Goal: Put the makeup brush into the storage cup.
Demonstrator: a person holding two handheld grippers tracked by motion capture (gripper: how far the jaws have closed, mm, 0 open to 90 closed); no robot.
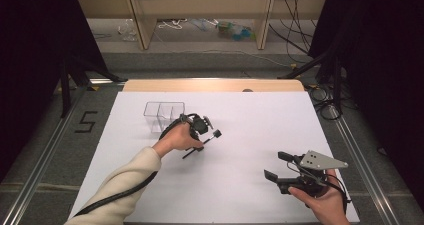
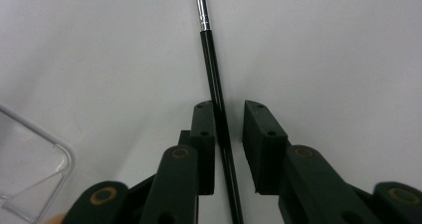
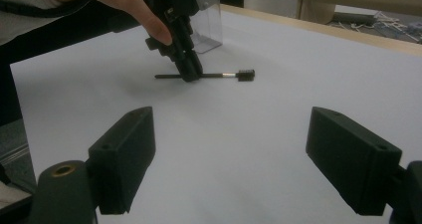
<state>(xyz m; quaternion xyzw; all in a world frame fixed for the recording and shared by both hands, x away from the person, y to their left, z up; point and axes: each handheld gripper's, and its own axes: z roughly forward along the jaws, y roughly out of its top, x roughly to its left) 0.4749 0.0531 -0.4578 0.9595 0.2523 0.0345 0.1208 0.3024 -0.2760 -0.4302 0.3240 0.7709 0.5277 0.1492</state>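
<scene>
A thin black rod (image 1: 211,139) with a silver band and a small black head lies flat on the white table sheet (image 1: 250,130). My left gripper (image 1: 198,147) points down over the rod's middle. In the left gripper view the rod (image 2: 211,59) runs between the jaws of that gripper (image 2: 230,107), against the left jaw, with a gap to the right jaw. The right gripper view shows the left gripper (image 3: 191,74) standing on the rod (image 3: 225,75). My right gripper (image 1: 276,166) is held at the near right, jaws wide open and empty (image 3: 234,134).
A clear plastic box (image 1: 164,116) with two compartments stands just behind the left hand, its corner (image 2: 30,174) close to the left jaw. The table's wooden far edge (image 1: 215,85) lies beyond it. Cables and black stands sit on the floor around the table.
</scene>
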